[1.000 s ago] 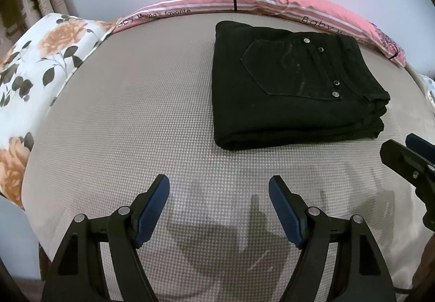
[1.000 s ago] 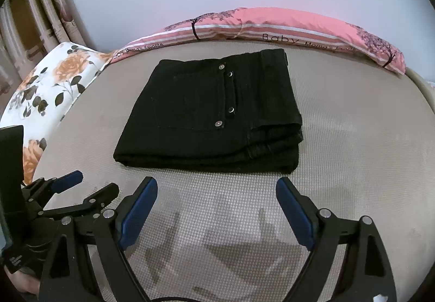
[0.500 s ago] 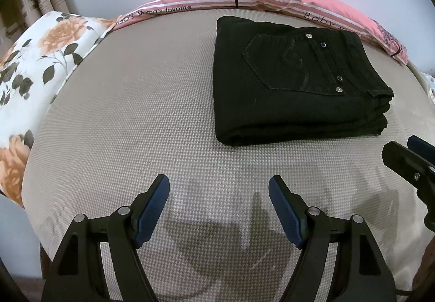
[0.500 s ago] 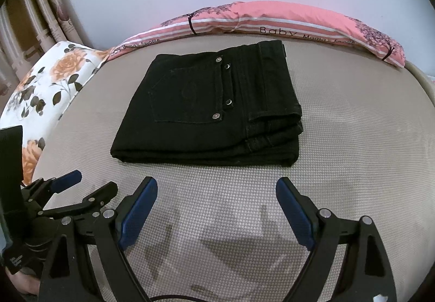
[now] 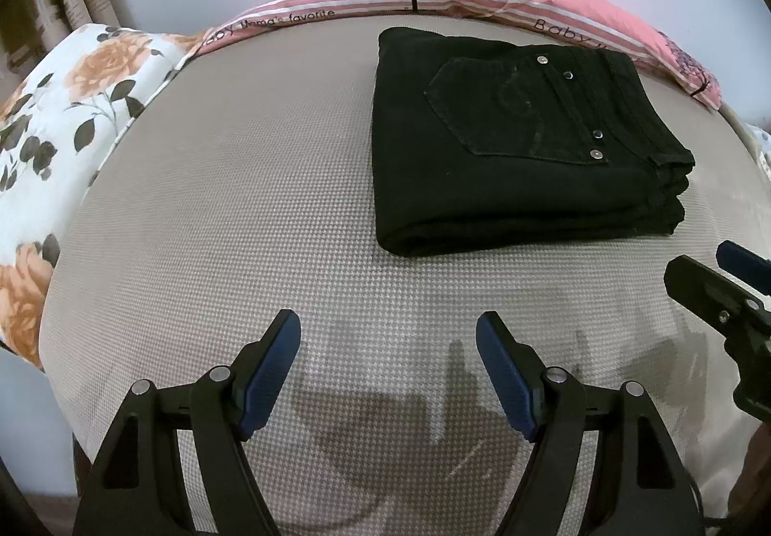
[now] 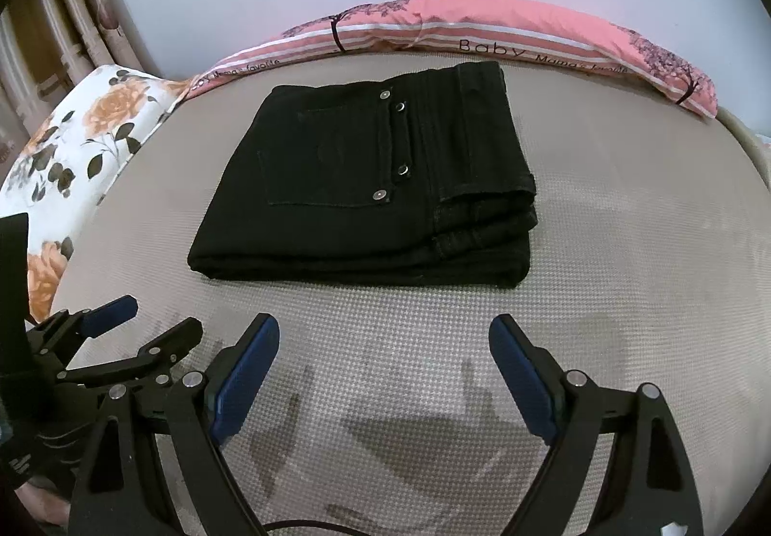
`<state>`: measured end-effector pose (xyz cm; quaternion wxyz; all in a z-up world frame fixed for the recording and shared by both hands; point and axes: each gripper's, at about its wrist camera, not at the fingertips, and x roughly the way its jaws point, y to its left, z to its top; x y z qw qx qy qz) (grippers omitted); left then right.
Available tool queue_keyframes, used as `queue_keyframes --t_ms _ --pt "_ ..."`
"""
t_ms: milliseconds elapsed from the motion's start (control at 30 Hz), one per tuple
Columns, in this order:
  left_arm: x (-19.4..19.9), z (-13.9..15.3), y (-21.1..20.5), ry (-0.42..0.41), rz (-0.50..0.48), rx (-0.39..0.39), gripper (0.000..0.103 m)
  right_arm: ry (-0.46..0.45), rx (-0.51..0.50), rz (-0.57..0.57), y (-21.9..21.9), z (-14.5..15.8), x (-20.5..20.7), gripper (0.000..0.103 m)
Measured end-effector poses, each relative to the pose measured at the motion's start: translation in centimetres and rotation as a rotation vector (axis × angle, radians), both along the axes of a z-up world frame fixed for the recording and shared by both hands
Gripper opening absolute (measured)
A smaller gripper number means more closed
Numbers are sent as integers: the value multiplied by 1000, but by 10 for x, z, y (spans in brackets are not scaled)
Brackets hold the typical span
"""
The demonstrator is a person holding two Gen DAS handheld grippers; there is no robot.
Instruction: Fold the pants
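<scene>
The pants (image 6: 366,179) lie folded into a thick black block on the grey bed (image 5: 241,222), toward its far side and just short of the pink pillow (image 6: 482,30). By the look of them the folding is done, so the step in hand is to leave the stack alone and draw both tools clear. Doing that well means pulling away over bare mattress, low enough to stay steady but never brushing the near edge, where the layers could slide apart.

The left gripper (image 5: 388,333) hangs over the near mattress with its blue pads spread apart and nothing between them. The right gripper (image 6: 383,336) is likewise wide and empty, close beside the left. Both are near the stack but not touching it.

The stack's long axis runs across the bed, roughly along the pillow. The waistband end and loose layered edges face right; the rounded fold faces left. The back pocket, with its rivets, faces up.
</scene>
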<state>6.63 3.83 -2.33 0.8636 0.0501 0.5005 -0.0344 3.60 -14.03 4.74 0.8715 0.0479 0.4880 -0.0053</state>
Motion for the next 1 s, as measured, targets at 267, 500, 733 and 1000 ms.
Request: queue_keyframes --t_ms 267,500,733,1000 --pt "-2 1 -2 -2 -2 9 76 9 -12 -13 -2 -2 0 87" --pt "-2 0 -3 -3 -1 13 76 13 -42 -11 -1 -3 1 87" --pt "-2 -1 -3 -3 -3 21 76 28 -72 -21 -2 -6 3 87" --pt "-2 -4 -5 1 -8 38 76 42 -85 -17 -1 -8 4 87"
